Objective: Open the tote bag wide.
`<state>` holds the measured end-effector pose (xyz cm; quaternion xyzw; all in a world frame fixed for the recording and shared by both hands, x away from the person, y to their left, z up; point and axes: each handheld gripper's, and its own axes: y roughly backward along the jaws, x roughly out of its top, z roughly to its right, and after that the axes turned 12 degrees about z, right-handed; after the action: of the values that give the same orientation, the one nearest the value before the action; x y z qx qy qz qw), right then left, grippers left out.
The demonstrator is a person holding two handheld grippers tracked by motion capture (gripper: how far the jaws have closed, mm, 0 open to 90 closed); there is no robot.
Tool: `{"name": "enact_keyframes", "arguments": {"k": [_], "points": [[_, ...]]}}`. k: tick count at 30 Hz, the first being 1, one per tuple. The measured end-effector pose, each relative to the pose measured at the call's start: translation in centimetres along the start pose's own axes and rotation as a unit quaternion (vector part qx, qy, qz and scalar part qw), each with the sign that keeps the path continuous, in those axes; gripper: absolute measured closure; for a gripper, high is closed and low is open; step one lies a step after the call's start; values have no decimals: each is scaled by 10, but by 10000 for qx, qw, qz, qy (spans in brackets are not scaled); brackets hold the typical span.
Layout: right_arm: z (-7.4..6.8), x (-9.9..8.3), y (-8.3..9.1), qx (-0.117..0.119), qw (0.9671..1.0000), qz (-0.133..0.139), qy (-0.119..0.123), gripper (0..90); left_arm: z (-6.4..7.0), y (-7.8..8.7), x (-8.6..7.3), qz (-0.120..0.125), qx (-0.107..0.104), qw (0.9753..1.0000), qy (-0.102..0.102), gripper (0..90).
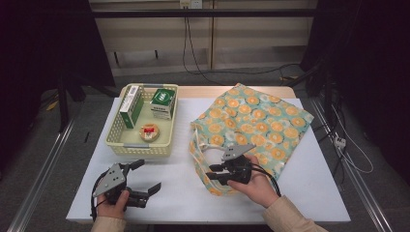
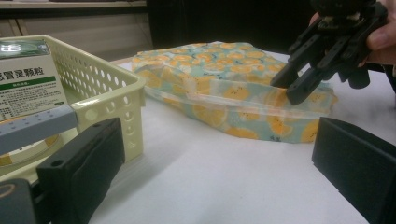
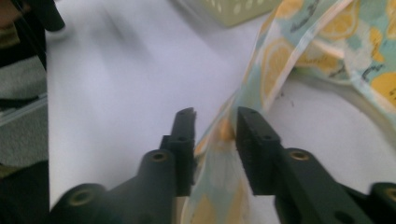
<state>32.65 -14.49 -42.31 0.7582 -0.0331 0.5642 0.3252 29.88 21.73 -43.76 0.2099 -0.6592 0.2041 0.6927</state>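
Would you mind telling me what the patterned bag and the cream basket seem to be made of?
The bag looks like soft woven cloth with a matte finish: it folds and creases, and its handle strap droops limp between the right claw's jaws. The basket looks like moulded plastic with a slight sheen: stiff perforated walls with even rows of holes and a smooth rolled rim.

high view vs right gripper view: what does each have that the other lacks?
High view only: the green-and-white cartons and the round tin inside the cream perforated plastic basket, plus the left claw open above the white tabletop.

Right gripper view only: up close, a strap of the orange-flowered teal fabric bag passes between the right claw jaws, gap still visible.

Both: bag, basket, tabletop, right claw.
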Motion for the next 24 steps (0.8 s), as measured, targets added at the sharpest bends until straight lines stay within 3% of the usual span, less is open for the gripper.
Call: {"name": "enact_keyframes", "arguments": {"k": [2,4,7,13,19,24], "points": [[2,-3,-1,2,10000,-54,-12,837,-1,0,0,-9,1,10000,-26,23],[5,-4,2,43,10000,15,-51,893,-1,1,0,-24,0,10000,-63,24],[11,-3,6,125,9997,69,-185,900,-1,0,0,-23,5,10000,-12,23],[27,5,21,-32,9986,335,-411,900,-1,1,0,-13,17,10000,-25,23],[59,18,44,-636,9966,415,-312,900,-1,1,0,8,20,10000,-6,24],[91,19,59,-1039,9927,433,-425,900,-1,1,0,6,25,10000,-14,23]]}}
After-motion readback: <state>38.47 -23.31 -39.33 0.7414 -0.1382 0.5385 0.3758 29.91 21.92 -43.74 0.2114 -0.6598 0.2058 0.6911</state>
